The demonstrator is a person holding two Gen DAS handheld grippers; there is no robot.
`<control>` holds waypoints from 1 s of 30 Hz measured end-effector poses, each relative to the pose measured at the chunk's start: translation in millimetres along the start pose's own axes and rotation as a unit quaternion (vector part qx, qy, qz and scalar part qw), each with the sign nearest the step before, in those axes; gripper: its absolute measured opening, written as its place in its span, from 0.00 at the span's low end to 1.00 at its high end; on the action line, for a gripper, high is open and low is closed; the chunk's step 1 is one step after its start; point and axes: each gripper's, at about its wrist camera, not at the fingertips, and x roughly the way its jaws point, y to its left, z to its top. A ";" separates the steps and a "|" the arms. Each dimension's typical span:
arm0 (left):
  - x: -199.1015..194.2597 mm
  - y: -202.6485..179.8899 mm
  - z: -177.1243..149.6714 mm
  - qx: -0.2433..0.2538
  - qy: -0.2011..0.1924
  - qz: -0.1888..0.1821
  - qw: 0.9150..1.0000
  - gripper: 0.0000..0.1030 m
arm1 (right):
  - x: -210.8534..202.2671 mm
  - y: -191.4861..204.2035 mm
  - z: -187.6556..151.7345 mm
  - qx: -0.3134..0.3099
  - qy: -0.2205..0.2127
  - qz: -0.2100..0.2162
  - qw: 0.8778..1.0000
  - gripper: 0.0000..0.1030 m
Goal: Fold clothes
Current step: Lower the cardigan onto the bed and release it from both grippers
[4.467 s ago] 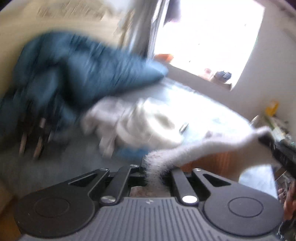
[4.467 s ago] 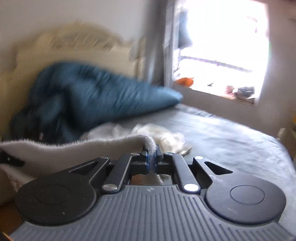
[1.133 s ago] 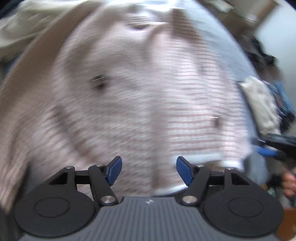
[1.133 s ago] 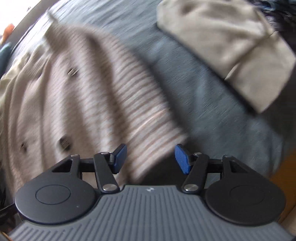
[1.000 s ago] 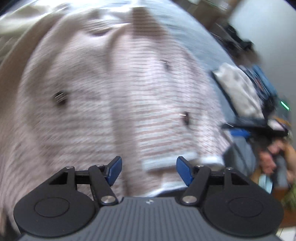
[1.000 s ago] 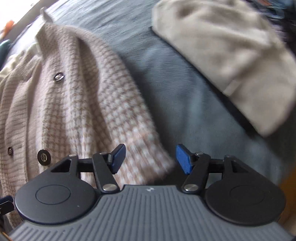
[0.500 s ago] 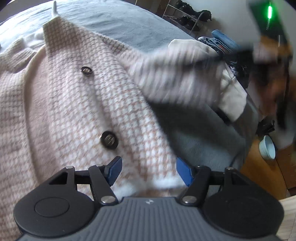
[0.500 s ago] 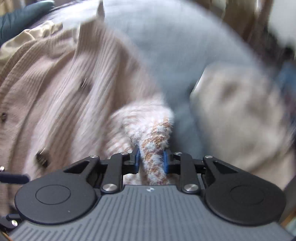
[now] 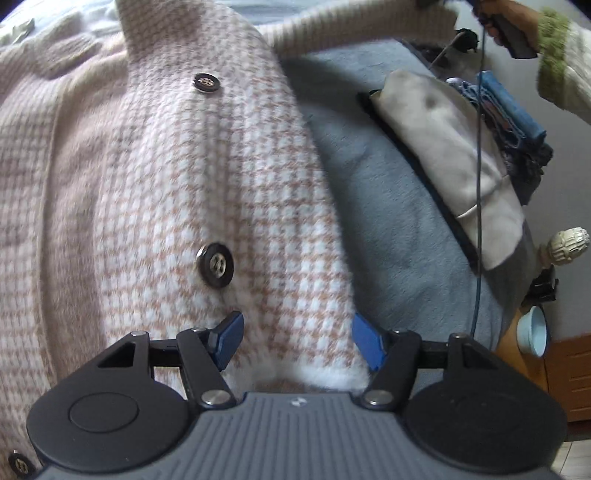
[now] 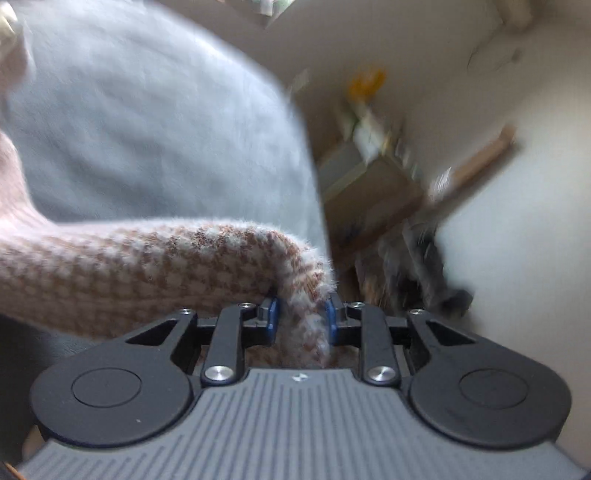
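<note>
A pink-and-white houndstooth cardigan (image 9: 184, 166) with dark buttons (image 9: 215, 265) lies spread on the grey bed cover (image 9: 388, 192). My left gripper (image 9: 297, 341) hovers open just above the cardigan's white hem, with nothing pinched between its blue pads. In the right wrist view my right gripper (image 10: 302, 314) is shut on the cuff of the cardigan's sleeve (image 10: 147, 266); its jaws are opening slightly, with the cuff still pressed between the pads. The sleeve (image 9: 351, 29) stretches taut to the upper right above the bed, toward a person's hand (image 9: 517, 18).
A folded beige garment (image 9: 443, 147) lies at the bed's right edge, with a stack of blue clothes (image 9: 513, 110) beyond it. A cable hangs across that side. A pale blue bowl (image 9: 532, 332) sits on the wooden floor. Blurred shelves and a wall (image 10: 517, 184) lie past the bed.
My right gripper has shut on the sleeve cuff, then lifted and swung it out to the right, pulling the sleeve straight. My left gripper has moved down to the hem, still open.
</note>
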 end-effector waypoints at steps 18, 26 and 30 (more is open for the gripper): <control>-96.8 107.6 -66.1 -0.186 -0.011 0.051 0.981 0.65 | -190.8 45.0 -49.1 0.263 0.006 0.364 0.893 0.65; -173.2 200.4 -126.6 -0.253 -0.040 0.206 0.944 0.65 | -250.1 299.5 -52.6 0.191 0.170 0.614 0.747 0.65; -197.3 262.8 -158.8 -0.302 -0.063 0.256 0.916 0.72 | -275.9 348.2 -56.8 0.160 0.213 0.578 0.771 0.65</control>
